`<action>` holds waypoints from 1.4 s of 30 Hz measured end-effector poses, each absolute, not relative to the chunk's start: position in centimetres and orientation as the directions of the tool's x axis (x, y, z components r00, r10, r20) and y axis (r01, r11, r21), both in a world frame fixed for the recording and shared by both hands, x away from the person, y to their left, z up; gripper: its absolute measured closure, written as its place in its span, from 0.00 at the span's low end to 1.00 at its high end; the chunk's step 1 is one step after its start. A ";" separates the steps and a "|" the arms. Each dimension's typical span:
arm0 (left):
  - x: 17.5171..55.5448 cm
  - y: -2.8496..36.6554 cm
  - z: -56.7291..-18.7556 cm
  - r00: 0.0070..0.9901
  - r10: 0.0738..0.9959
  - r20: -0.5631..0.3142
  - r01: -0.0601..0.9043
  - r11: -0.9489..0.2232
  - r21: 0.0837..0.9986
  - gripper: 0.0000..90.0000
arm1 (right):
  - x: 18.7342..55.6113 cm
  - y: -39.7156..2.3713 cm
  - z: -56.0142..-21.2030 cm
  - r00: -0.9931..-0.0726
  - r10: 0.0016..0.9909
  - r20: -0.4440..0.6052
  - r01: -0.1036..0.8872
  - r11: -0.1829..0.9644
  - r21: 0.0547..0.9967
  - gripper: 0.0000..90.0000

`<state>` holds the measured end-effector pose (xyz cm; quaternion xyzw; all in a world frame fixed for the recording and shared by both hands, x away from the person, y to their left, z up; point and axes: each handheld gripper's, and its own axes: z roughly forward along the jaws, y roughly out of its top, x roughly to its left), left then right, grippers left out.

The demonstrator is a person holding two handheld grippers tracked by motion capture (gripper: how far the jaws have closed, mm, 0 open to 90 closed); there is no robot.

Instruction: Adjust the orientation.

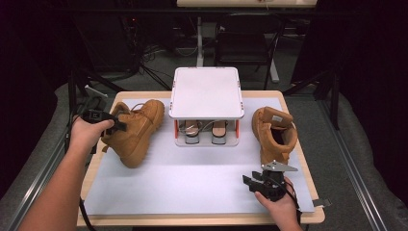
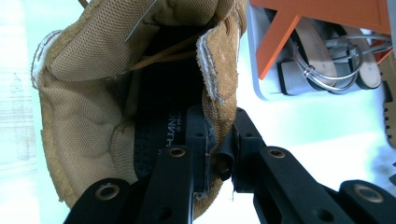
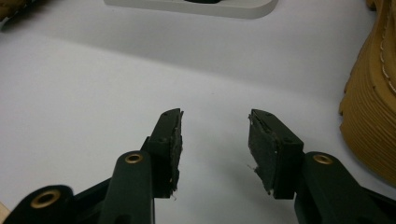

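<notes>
A tan lace-up boot [image 1: 137, 132] lies tilted at the left of the white mat. My left gripper [image 1: 118, 126] is at its ankle opening. In the left gripper view, the jaws of that gripper [image 2: 219, 144] pinch the boot's padded collar wall [image 2: 219, 79], one jaw inside the boot [image 2: 84, 93] and one outside. The matching boot [image 1: 274, 132] stands at the right with its opening facing up. Just in front of it, my right gripper [image 1: 250, 183] rests low over the mat. The right gripper view shows it [image 3: 215, 140] open and empty, with the boot's sole [image 3: 373, 116] at its right.
A white two-level shoe rack [image 1: 206, 94] with orange supports stands at the back centre, with sandals [image 1: 207, 131] on its lower shelf [image 2: 327, 60]. The white mat [image 1: 192, 187] covers the wooden table. Beyond the far edge are dark floor, cables and stands.
</notes>
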<state>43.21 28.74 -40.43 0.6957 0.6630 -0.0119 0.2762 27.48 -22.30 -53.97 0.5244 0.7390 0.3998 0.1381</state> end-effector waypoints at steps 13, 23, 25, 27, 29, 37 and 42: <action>40.7 30.3 -39.4 0.122 0.923 -0.365 0.935 0.017 0.355 0.90 | 27.5 -22.3 -53.9 -0.410 0.886 0.217 0.666 0.128 0.735 0.61; 40.6 27.9 -39.8 0.166 0.917 -0.363 0.938 -0.033 0.345 0.90 | 27.4 -22.2 -53.8 -0.402 0.890 0.216 0.661 0.119 0.741 0.61; 40.8 27.2 -39.9 0.176 0.917 -0.358 0.939 -0.047 0.341 0.90 | 27.4 -22.2 -53.8 -0.400 0.891 0.215 0.661 0.118 0.741 0.61; 41.1 26.4 -39.9 0.182 0.919 -0.350 0.940 -0.059 0.335 0.90 | 27.4 -22.3 -53.8 -0.398 0.891 0.216 0.662 0.117 0.740 0.61; 41.3 25.6 -40.0 0.192 0.918 -0.348 0.941 -0.072 0.331 0.90 | 27.4 -22.3 -53.8 -0.400 0.891 0.216 0.662 0.117 0.741 0.61; 42.2 23.3 -40.6 0.207 0.918 -0.337 0.946 -0.100 0.309 0.90 | 27.4 -22.5 -53.8 -0.400 0.890 0.219 0.659 0.113 0.744 0.61; 42.5 22.2 -40.8 0.214 0.921 -0.324 0.948 -0.115 0.297 0.90 | 27.4 -22.5 -53.8 -0.400 0.890 0.219 0.659 0.114 0.744 0.61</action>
